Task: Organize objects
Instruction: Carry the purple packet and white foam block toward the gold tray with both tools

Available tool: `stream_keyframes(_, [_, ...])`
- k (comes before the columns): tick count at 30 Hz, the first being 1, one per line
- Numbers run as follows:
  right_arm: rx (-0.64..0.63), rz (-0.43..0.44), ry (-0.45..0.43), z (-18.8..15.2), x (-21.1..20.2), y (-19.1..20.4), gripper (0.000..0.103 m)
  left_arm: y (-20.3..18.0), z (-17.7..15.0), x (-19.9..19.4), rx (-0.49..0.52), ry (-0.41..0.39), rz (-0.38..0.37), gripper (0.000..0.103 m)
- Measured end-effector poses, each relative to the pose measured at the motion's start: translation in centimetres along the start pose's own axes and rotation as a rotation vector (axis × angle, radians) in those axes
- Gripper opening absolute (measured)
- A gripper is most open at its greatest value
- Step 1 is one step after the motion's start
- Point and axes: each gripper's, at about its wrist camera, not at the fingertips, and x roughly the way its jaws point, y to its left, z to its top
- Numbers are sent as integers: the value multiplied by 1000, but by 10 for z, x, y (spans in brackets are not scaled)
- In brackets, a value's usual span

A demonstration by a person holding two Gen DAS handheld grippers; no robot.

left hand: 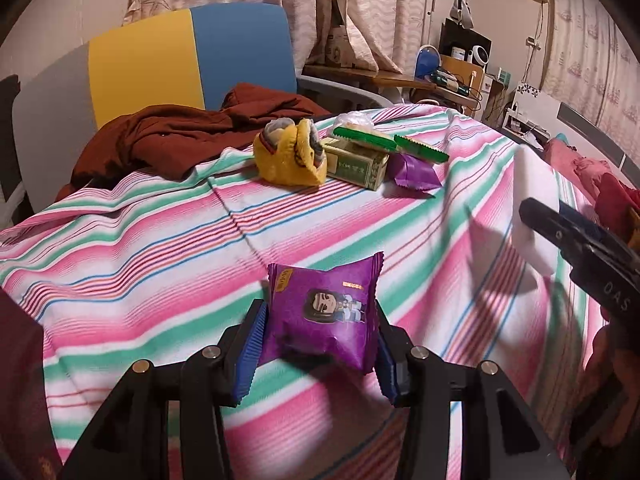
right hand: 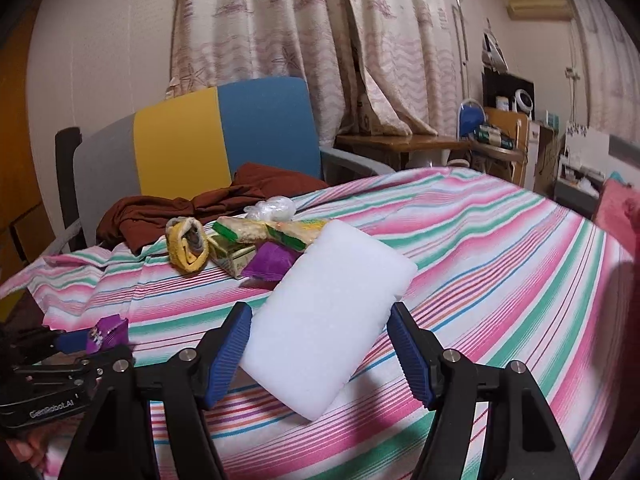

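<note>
Two purple snack packets are counted: one (left hand: 322,316) is clamped between the blue pads of the left gripper (left hand: 320,344), held upright just above the striped sheet (left hand: 160,264), and the second (left hand: 412,174) lies in the pile at the far side of the surface. One white foam block (right hand: 326,312) is seen at the right gripper (right hand: 320,354); its lower left edge is touched by the left pad, while a gap is seen between the block and the right pad, so whether it is truly gripped cannot be told. The block is tilted, its lower corner near the sheet. In the pile, one yellow knitted item (left hand: 290,156) with grey lining, one green carton (left hand: 354,166) and what appear to be two green-edged wafer packs (left hand: 420,146) are grouped, touching or overlapping; the wafer packs rest partly on the carton. A crumpled clear plastic bag (right hand: 272,206) is partly hidden behind them, and its contents cannot be made out. One dark red garment (left hand: 168,140) is draped at the sheet's far edge, in front of one chair (left hand: 192,60) with a grey, yellow and blue back. What lies under the sheet cannot be determined. In the left wrist view only part of the right gripper (left hand: 560,236) is seen at the edge, and the block is blurred there.
</note>
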Motion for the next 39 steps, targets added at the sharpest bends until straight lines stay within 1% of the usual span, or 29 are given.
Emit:
stream_keyframes(3, [-22, 11, 3, -1, -7, 6, 70, -1, -6, -5, 8, 0, 0, 49])
stream_keyframes(9, [17, 59, 74, -12, -22, 8, 70, -6, -15, -15, 13, 3, -22, 49])
stream_keyframes(16, [57, 96, 151, -35, -34, 18, 70, 2, -27, -29, -45, 16, -72, 49])
stream_keyframes(20, [53, 134, 178, -40, -39, 33, 70, 10, -35, -41, -74, 16, -82, 49])
stream_keyframes(22, [45, 156, 184, -41, -43, 42, 70, 14, -40, -53, -86, 3, -89, 49])
stream_keyframes(26, [9, 217, 188, -40, -52, 70, 70, 22, -51, -77, -77, -18, -88, 49])
stream_keyframes(29, [-39, 269, 188, -37, -58, 95, 70, 34, -59, -95, -98, -33, -82, 49])
stream_keyframes(34, [-119, 356, 173, -29, -69, 142, 71, 70, -68, -124, -201, -61, -67, 49])
stream_keyframes(39, [-201, 439, 165, -20, -76, 194, 71, 110, -79, -154, -309, -98, -37, 49])
